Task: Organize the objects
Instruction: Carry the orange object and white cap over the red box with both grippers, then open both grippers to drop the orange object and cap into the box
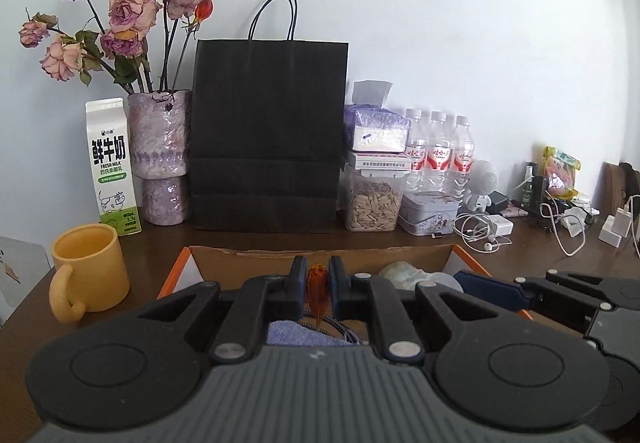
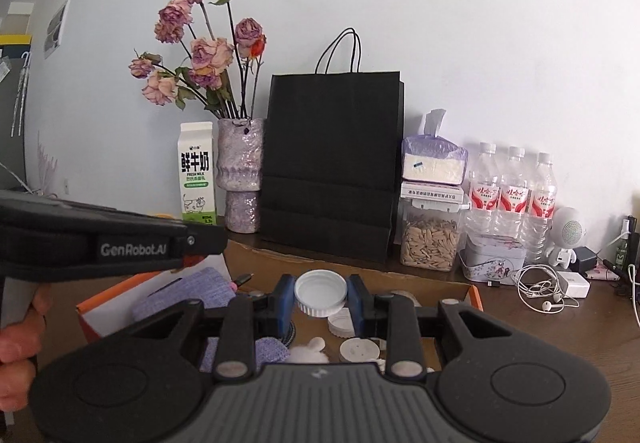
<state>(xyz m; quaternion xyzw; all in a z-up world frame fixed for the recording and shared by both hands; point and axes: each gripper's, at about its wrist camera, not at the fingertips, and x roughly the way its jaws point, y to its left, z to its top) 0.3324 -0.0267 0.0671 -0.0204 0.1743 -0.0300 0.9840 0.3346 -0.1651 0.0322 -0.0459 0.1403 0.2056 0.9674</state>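
Bench: dark wood bench (image 1: 360, 243) against my white wall, cardboard box (image 1: 320, 255) nearest.
Left tool: my left tool (image 1: 318, 285) pinches an amber hair clip (image 1: 319, 289), long axis vertical, above the box.
Right tool: my right tool (image 2: 320, 295) grips a white lid (image 2: 320, 293) over the box.
Views: only the right view shows more lids (image 2: 358, 351) below.

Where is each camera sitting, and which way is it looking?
Left wrist view: on the left gripper, looking over the cardboard box toward the wall; its jaws pinch an amber clip; the right gripper shows at right.
Right wrist view: on the right gripper, facing the same wall; its jaws hold a white cap; the left gripper and a hand show at left.
Both share the black bag, milk carton and dried roses.
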